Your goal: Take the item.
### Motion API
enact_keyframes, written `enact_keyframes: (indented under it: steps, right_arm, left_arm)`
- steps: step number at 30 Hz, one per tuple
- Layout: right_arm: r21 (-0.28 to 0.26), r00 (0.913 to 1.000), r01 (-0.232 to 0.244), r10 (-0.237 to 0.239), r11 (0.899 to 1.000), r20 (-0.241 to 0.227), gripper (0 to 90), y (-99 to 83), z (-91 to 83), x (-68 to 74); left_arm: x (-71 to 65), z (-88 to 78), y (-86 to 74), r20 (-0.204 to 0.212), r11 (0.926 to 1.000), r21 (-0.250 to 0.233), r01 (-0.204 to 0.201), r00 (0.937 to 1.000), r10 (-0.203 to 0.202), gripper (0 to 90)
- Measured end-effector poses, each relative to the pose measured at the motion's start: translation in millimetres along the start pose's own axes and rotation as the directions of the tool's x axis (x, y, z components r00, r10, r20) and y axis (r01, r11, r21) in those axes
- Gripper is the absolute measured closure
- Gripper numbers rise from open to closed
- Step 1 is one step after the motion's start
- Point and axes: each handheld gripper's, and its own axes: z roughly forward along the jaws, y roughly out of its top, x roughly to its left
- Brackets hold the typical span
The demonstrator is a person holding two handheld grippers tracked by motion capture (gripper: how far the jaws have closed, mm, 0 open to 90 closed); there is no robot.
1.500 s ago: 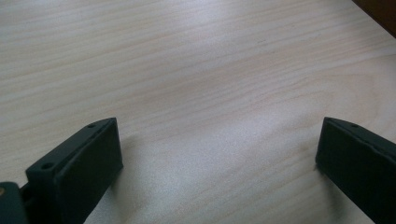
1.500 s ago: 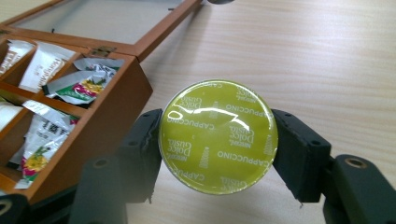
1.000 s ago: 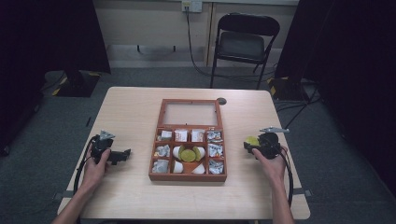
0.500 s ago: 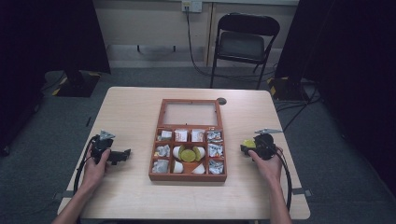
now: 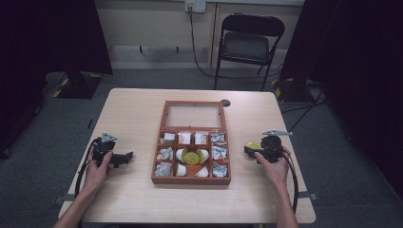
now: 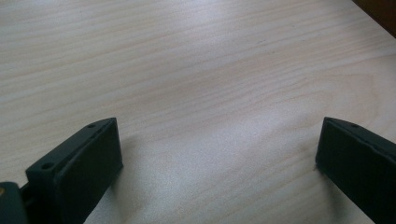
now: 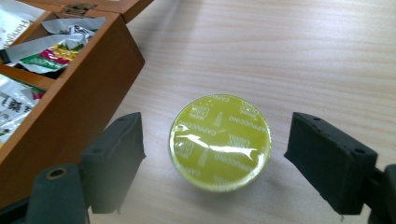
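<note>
L gripper (image 5: 124,157) hasn't budged, jaws wide apart on bare table (image 6: 196,70). Wooden box (image 5: 192,179) w/ sachets sits mid-table. R gripper (image 7: 215,158) just opened; green capsule (image 7: 220,142) now stands loose between the pads, seemingly untouched, just beside box wall.

Glossy foil-topped capsule (image 7: 220,142), matt wooden table (image 7: 299,56)

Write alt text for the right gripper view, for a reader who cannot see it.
A round yellow-green capsule, lid printed "Cappuccino", sits on the pale wooden table between the right tool's two black jaws, which have just been opening and stand clear of it. At left is a corner of the wooden box holding packets.
</note>
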Motion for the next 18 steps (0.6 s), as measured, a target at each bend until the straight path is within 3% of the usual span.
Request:
enact_keyframes:
  steps: [6, 12, 18]
  right_arm:
    - [-0.021, 0.9999, 0.01, -0.01, 1.0, 0.006, 16.8, 2.4, -14.7, 6.1]
    - [-0.066, 0.9995, -0.026, 0.025, 0.997, -0.02, 15.9, 2.2, -30.8, 5.1]
    - [-0.068, 0.9989, -0.048, 0.047, 0.997, -0.007, 16.2, -5.6, -41.7, 0.3]
  left_arm:
    - [0.0, 0.0, 0.0, 0.0, 1.0, 0.0, 0.0, 1.0, 0.0, 0.0]
    - [0.0, 0.0, 0.0, 0.0, 1.0, 0.0, 0.0, 1.0, 0.0, 0.0]
    - [0.0, 0.0, 0.0, 0.0, 1.0, 0.0, 0.0, 1.0, 0.0, 0.0]
